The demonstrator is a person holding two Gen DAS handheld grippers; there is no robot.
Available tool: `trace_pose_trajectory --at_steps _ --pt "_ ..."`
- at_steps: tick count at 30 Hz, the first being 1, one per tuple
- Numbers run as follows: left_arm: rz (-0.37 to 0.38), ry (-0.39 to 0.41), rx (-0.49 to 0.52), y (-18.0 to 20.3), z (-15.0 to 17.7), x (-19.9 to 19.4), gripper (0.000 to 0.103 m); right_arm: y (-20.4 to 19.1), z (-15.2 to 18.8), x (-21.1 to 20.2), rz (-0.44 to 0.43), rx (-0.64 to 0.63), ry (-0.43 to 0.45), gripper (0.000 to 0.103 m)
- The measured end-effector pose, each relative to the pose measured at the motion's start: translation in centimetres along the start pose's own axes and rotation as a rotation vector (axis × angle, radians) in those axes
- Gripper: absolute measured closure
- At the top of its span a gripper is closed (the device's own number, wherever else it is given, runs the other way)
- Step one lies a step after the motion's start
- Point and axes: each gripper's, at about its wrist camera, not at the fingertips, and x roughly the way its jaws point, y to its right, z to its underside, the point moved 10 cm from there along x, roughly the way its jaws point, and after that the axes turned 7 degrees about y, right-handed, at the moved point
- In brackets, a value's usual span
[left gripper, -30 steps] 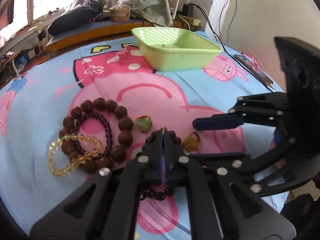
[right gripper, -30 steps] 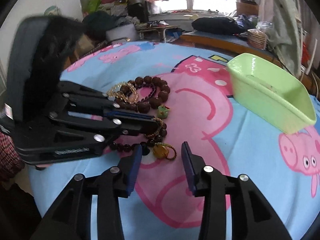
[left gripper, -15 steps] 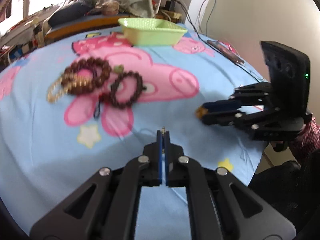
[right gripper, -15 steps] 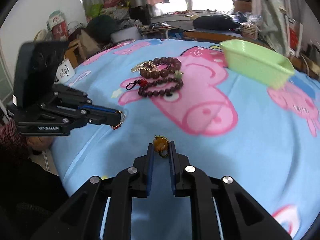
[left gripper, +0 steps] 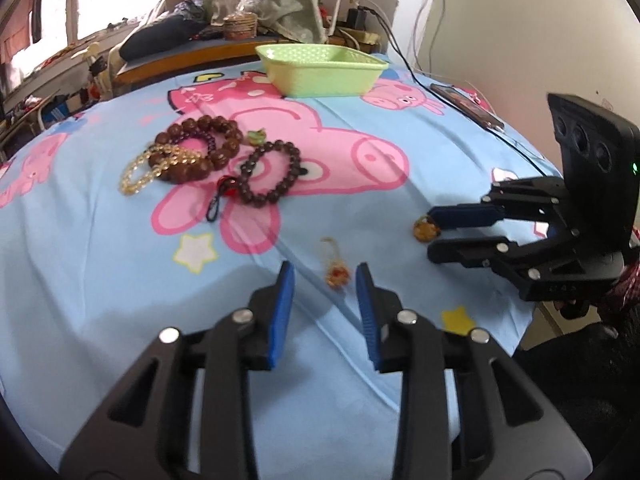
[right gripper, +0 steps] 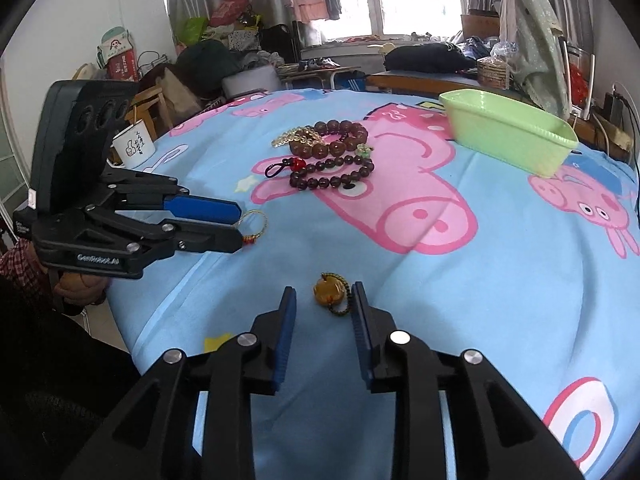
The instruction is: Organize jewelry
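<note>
Both handheld grippers are hovering low, jaws parted: the left gripper is pointing forward, while the right gripper is reaching in beside it.

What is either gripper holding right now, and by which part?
Nothing: the left gripper is open around the thin gold ring, the right gripper around the amber pendant.

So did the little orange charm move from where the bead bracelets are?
Yes. The orange charm now lies on the sheet nearer the bed's edge, between the open right tool's tips, well away from the bead bracelets.
</note>
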Motion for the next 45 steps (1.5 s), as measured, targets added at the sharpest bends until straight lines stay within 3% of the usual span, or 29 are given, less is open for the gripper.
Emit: trace_pose_trajectory --at_steps 9,11,14,22,27,32,36,38,40,42,45 --pt "0.005 -0.034 0.012 0.3 0.0 1.2 0.073 -0.2 -0.1 0.2 0.013 -0.040 -0.024 0.103" --pt "-0.016 -0.029 0.016 -0.1 -0.2 1.5 0.087 0.0 0.0 0.3 0.008 -0.044 -0.025 0.103" --pt "-0.018 -0.028 0.016 -0.4 -0.3 1.6 0.096 0.2 -0.1 0.3 0.011 -0.046 -0.026 0.103" --pt "0.038 -0.014 0.025 0.4 -1.6 1.1 0.096 1.3 -1.5 -0.4 -0.029 0.028 0.010 0.103" --pt "0.061 0.026 0.074 0.9 -6.2 2.1 0.096 6.0 -5.4 -1.9 0.015 0.119 0.107 0.103" --pt "0.077 0.114 0.093 0.7 -14.5 5.4 0.096 12.8 -10.7 -2.6 0.093 0.192 0.209 0.103" --pt "0.095 0.131 0.056 -0.2 -19.8 9.2 0.096 18.0 -13.6 -1.3 0.153 0.258 0.234 0.103" --pt "0.121 0.106 0.027 -0.6 -21.6 11.8 0.093 20.0 -14.6 0.1 0.142 0.311 0.240 0.103" --pt "0.107 0.067 0.002 -1.4 -22.3 14.4 0.078 21.7 -14.6 1.8 0.129 0.377 0.220 0.103" --pt "0.087 0.009 -0.041 -2.7 -22.1 16.6 0.076 22.9 -14.0 2.7 0.172 0.433 0.191 0.097" --pt "0.082 -0.014 -0.120 -4.4 -22.1 16.5 0.076 22.1 -14.2 1.6 0.148 0.466 0.235 0.097"
